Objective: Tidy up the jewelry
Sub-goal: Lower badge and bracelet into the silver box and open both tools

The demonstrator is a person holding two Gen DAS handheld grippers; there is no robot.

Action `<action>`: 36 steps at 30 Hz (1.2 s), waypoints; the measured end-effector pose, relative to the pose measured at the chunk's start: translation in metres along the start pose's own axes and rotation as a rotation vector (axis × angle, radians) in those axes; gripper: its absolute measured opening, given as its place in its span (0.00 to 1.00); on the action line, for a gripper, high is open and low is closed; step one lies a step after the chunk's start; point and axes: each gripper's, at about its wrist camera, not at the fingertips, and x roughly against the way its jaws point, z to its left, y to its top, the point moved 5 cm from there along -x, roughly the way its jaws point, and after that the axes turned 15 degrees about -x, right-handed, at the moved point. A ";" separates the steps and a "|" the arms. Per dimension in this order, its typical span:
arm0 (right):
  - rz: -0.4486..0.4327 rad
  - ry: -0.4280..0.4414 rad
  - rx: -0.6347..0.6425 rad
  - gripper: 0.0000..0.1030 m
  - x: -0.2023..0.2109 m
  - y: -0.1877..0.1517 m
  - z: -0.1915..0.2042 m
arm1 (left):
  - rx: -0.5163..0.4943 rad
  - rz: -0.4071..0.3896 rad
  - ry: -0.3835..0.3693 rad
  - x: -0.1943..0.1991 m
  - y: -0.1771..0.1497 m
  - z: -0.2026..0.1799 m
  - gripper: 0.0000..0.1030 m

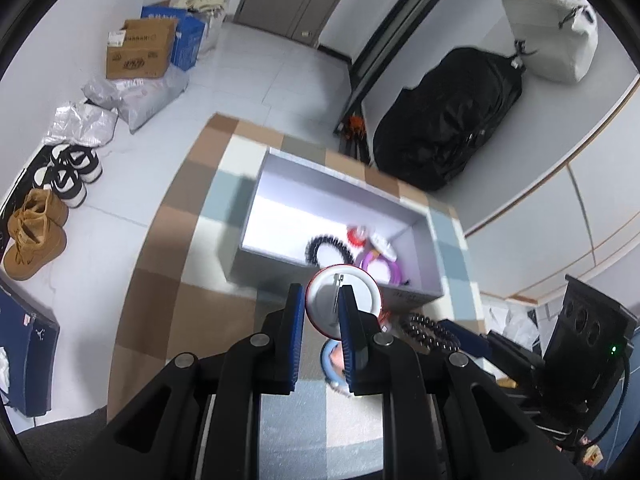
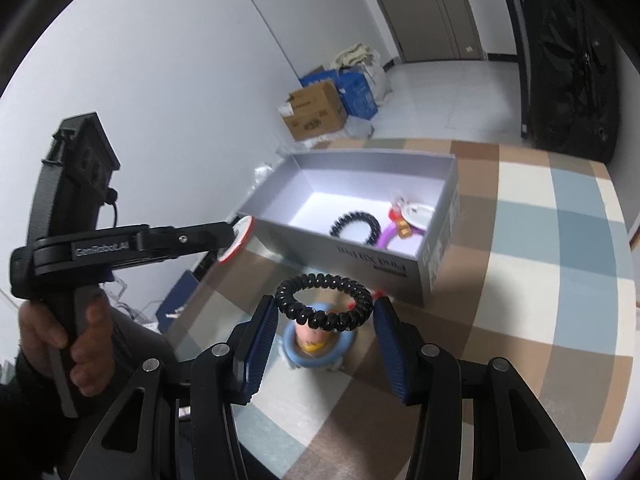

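Right wrist view: right gripper (image 2: 325, 312) fingers are grasping a black spiral hair tie (image 2: 325, 302), lifted above the checked worktop (image 2: 540, 320). Left gripper (image 1: 319, 312) fingers are clenching a round red-rimmed badge (image 1: 352, 284), probably a pin-back button. Step: carrying both to the grey box (image 2: 436, 264). Next: positioning over its opening, then releasing.
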 end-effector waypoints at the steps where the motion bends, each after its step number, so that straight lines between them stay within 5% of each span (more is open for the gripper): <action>1: -0.008 0.012 0.002 0.47 0.003 0.002 0.002 | -0.001 -0.013 0.000 0.002 0.002 -0.001 0.12; 21: -0.149 0.105 -0.019 0.47 0.020 0.058 0.023 | 0.003 -0.124 0.079 -0.002 0.035 -0.001 0.12; 36: -0.154 0.056 -0.060 0.47 0.010 0.088 0.002 | 0.033 -0.069 0.054 -0.034 0.056 -0.009 0.12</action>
